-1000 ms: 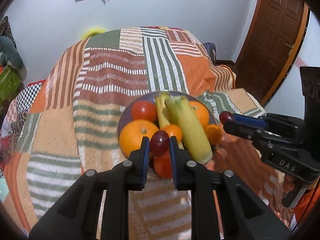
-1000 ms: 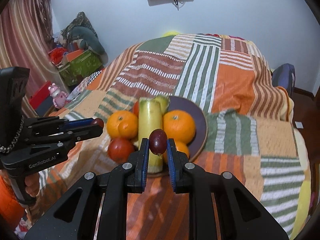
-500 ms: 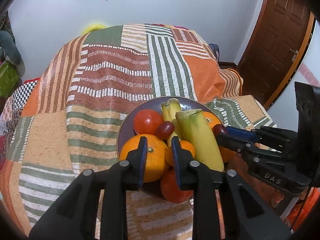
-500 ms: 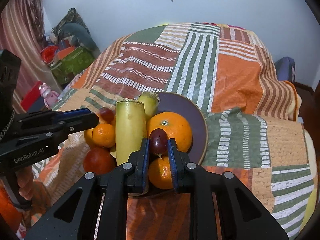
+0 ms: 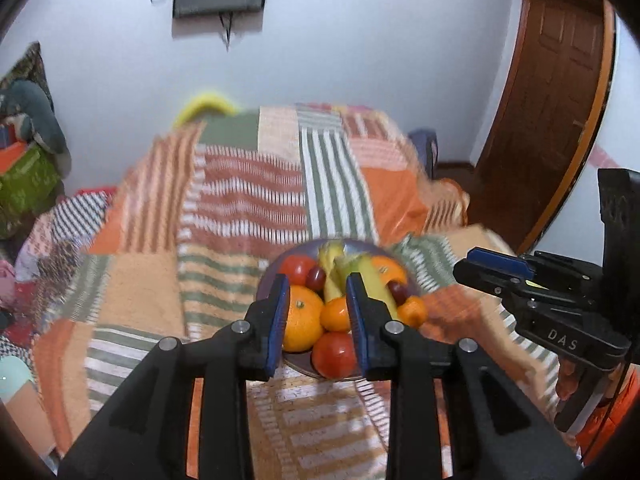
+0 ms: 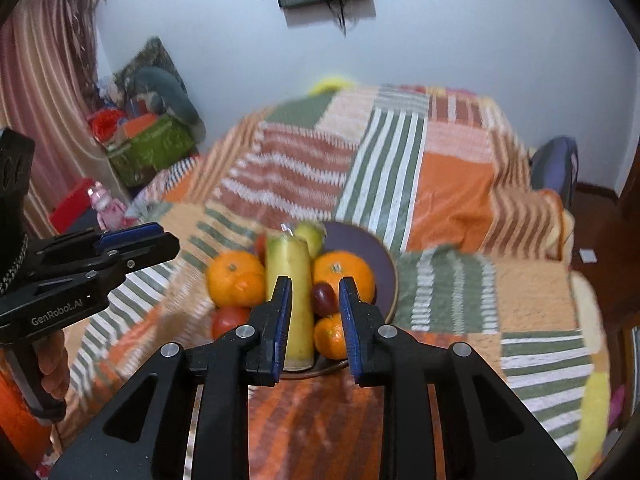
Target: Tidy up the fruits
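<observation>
Fruits sit piled on a purple plate (image 5: 276, 266) on the bed's patchwork blanket (image 5: 240, 200). In the left wrist view, the left hand-held gripper (image 5: 318, 314) stands apart, empty, above two tomatoes (image 5: 334, 354), two grapes (image 5: 316, 277) and oranges. In the right wrist view, the right hand-held gripper (image 6: 315, 316) is opening, holding nothing, above one grape (image 6: 324, 298), a banana (image 6: 292, 280) and three oranges (image 6: 344, 270).
</observation>
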`<state>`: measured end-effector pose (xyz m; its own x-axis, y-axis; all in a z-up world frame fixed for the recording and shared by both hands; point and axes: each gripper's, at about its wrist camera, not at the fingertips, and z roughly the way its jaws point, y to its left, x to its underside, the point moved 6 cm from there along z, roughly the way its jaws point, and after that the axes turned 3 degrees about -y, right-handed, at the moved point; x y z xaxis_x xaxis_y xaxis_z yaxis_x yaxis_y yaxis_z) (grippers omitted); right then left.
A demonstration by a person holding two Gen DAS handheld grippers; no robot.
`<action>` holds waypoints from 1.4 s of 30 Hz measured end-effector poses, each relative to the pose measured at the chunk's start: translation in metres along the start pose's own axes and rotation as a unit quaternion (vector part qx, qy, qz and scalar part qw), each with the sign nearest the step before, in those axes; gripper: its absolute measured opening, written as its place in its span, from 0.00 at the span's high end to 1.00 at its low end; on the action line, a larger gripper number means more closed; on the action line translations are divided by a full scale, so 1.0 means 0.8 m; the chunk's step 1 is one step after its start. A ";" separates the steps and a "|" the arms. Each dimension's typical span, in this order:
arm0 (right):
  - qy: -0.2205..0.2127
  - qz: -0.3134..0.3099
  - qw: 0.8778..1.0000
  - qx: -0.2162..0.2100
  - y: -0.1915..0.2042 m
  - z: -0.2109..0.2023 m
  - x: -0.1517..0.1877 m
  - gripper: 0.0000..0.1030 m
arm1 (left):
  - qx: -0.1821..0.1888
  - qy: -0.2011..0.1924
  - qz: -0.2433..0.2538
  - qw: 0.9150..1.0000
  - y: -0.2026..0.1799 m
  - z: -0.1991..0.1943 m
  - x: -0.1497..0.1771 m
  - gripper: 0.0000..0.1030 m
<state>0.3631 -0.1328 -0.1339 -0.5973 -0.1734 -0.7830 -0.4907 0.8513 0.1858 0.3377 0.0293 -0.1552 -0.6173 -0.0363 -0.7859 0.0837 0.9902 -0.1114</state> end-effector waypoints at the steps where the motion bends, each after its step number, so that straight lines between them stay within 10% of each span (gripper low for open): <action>1: -0.015 -0.002 1.000 -0.001 0.006 -0.019 -0.008 0.76 | 0.000 -0.012 0.000 1.000 -0.002 -0.015 -0.005 0.73; 11: -0.166 -0.016 0.986 0.006 0.067 -0.191 -0.051 0.58 | 0.004 -0.128 0.021 0.992 -0.045 -0.189 -0.039 0.72; 19: -0.233 -0.026 0.972 0.019 0.099 -0.271 -0.047 0.44 | -0.013 -0.197 0.028 0.980 -0.069 -0.286 -0.040 0.48; 30: -0.280 -0.053 0.957 0.054 0.127 -0.298 -0.042 0.16 | -0.037 -0.241 0.026 0.969 -0.073 -0.335 -0.029 0.11; 42: -0.289 -0.044 0.953 0.073 0.130 -0.305 -0.025 0.00 | -0.043 -0.251 0.028 0.967 -0.073 -0.350 -0.013 0.01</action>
<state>0.1691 -0.1616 0.0462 -0.0869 0.0189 -0.9960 -0.4044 0.9130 0.0526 0.1201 0.0092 0.0300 -0.1542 -0.0212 -0.9878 0.0268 0.9993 -0.0256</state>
